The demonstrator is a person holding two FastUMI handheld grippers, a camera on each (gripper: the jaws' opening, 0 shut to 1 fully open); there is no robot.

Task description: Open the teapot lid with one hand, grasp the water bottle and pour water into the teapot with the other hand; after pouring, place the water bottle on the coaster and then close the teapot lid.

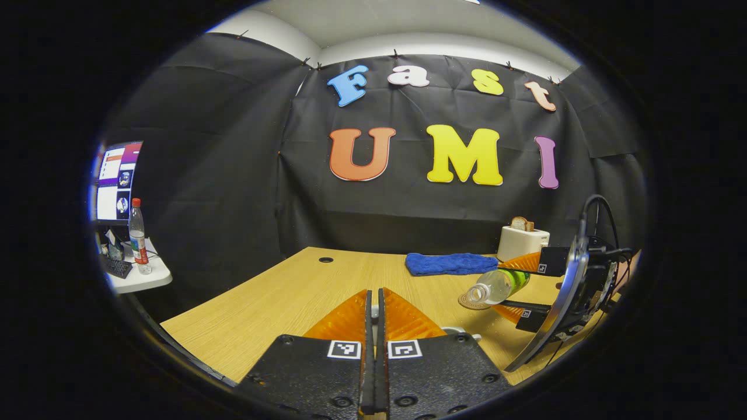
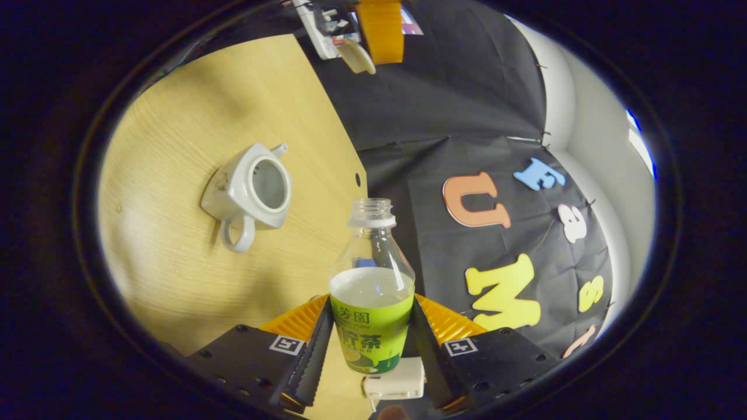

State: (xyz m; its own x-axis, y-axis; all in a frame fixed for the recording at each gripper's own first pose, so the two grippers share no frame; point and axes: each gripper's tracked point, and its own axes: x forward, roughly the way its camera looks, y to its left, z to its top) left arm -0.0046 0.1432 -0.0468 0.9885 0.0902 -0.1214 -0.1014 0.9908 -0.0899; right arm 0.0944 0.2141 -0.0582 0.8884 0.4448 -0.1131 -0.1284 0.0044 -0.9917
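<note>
Clamped in right tool, clear green-labelled plastic water bottle tilted, uncapped; left tool together; pouring under way, next needing neck aimed over open white ceramic teapot on wooden worktop.

Two finger-mounted fisheye views

Left gripper view looks level across the pale wooden surface; right gripper view, rolled sideways, looks down near it; both share the clear green-labelled water bottle.
</note>
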